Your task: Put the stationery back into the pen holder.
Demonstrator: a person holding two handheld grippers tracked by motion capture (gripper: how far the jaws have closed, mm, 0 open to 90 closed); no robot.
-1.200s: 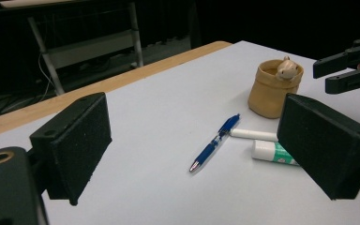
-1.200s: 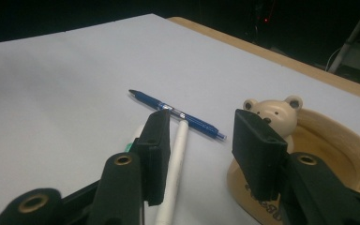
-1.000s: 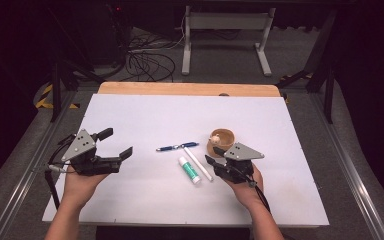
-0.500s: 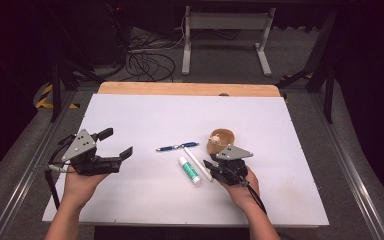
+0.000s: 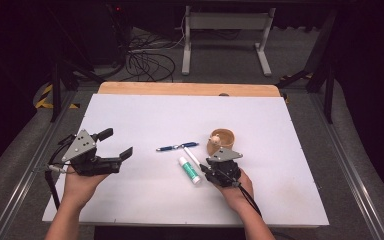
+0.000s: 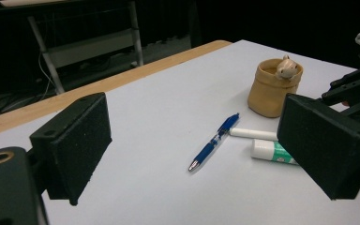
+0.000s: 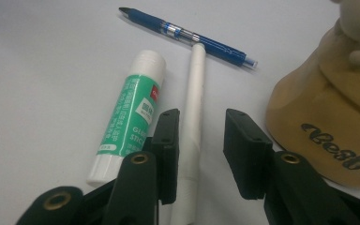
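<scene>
A thin white pen lies on the white table sheet, between a green and white glue stick and a tan cup. My right gripper is low over the sheet with the white pen between its jaws. The jaws have just been closing; the pen lies near the left one with a gap to the right one, so they are open. A blue pen lies across the white pen's far tip. At the left, my left gripper is wide open with nothing in it.
The tan cup has a small pale figure on its rim and stands just beyond my right gripper. The glue stick and blue pen lie mid-table. A wooden edge runs along the far side.
My right gripper has sunk and slid towards me and left, away from the cup, onto the white pen, with its jaws narrower. The left hand has kept still.
</scene>
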